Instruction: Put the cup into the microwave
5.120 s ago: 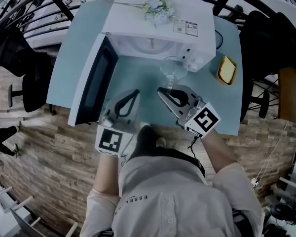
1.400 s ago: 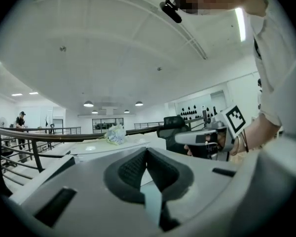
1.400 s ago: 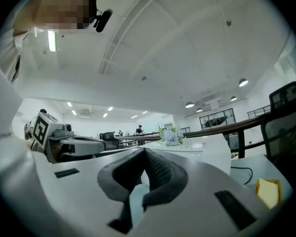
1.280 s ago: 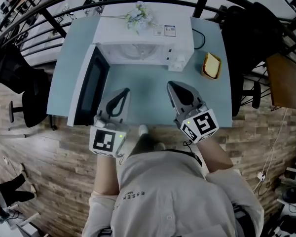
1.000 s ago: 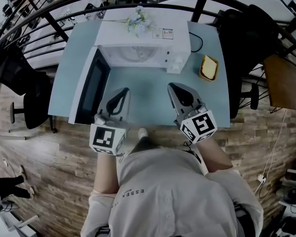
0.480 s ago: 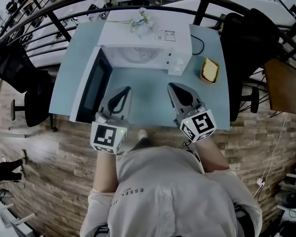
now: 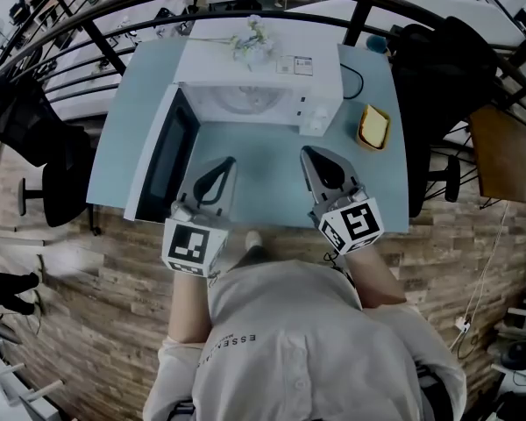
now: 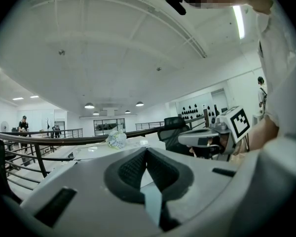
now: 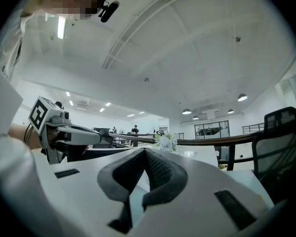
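The white microwave (image 7: 272,60) stands at the back of the pale blue table (image 7: 263,160), its door (image 7: 162,152) swung open to the left. A faint round glassy shape (image 7: 244,100) shows in the cavity; I cannot tell whether it is the cup or the turntable. My left gripper (image 7: 230,160) (image 8: 146,149) and right gripper (image 7: 304,150) (image 9: 144,151) hover side by side over the table's near half, pointing at the microwave. Both are shut with nothing between the jaws.
A bunch of white flowers (image 7: 252,38) lies on top of the microwave. A yellow dish (image 7: 373,127) sits at the table's right side, with a dark cable behind it. Office chairs flank the table, and a curved black railing runs behind.
Five seconds ago my right gripper held a glass cup in front of the microwave; now it is empty and drawn back. Over the last second neither gripper has moved.
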